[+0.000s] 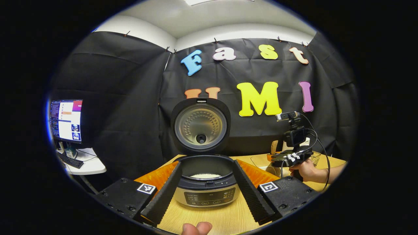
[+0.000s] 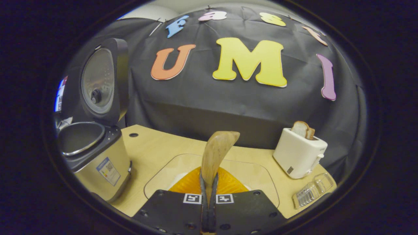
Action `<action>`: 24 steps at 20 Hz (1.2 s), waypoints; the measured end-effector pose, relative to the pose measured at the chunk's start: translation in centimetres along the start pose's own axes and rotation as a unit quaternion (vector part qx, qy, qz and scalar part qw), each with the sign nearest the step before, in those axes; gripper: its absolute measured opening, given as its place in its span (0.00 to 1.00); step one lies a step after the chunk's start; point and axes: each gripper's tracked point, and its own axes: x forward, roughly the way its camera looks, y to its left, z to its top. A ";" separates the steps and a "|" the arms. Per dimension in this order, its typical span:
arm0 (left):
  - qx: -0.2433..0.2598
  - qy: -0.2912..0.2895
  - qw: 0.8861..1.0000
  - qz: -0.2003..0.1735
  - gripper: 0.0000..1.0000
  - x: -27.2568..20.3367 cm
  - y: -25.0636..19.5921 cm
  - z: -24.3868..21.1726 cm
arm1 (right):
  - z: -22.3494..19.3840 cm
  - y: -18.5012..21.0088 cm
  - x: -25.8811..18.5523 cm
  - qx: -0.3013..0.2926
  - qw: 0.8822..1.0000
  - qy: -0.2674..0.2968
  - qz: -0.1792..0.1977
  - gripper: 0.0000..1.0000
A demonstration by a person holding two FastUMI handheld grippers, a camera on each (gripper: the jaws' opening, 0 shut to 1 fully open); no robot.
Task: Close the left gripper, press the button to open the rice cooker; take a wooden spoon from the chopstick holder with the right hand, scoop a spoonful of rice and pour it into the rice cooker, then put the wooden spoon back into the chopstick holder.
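Between the right gripper's (image 2: 209,189) two fingers stands the wooden spoon (image 2: 215,153), clamped low on its handle with the jaws drawn almost together, the bowl upright above them and, as far as can be seen, carrying no rice. This low grip leaves the whole bowl free for scooping. Directly beneath the spoon lies a shallow clear tray (image 2: 258,169) holding an orange dish (image 2: 235,186) on the wooden table (image 2: 153,147); whether the white patch at the dish's edge is rice cannot be confirmed. To the left, near but apart from the tray, stands the rice cooker (image 2: 98,166) with its lid (image 2: 101,78) raised upright, so the button step is judged complete. Rice (image 1: 205,176) already shows in the inner pot in the left gripper view. The left gripper (image 1: 205,192) hangs in front of the cooker with its fingers spread wide, framing the control panel without touching it, which keeps it out of the pouring path. Farther right in that view, a hand (image 1: 308,171) holds the right gripper over the tray. At the table's right edge sit a white toaster (image 2: 298,153) with bread (image 2: 303,129) in its slot and a small wire rack (image 2: 312,191). A monitor (image 1: 67,120) stands at the far left.
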 end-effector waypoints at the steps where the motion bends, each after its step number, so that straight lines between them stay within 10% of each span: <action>1: 0.000 -0.001 1.000 0.000 0.99 0.0 0.0 0.1 | 0.0 0.1 0.1 0.015 1.000 0.002 0.000 0.01; 10: -0.010 0.001 1.000 -0.004 0.99 -0.1 0.5 -0.2 | 1.0 2.4 0.9 0.135 0.991 0.013 0.016 0.01; 24: -0.007 -0.006 1.000 0.004 0.99 -0.2 1.0 0.3 | 2.5 -1.2 0.6 0.372 0.927 0.004 0.042 0.01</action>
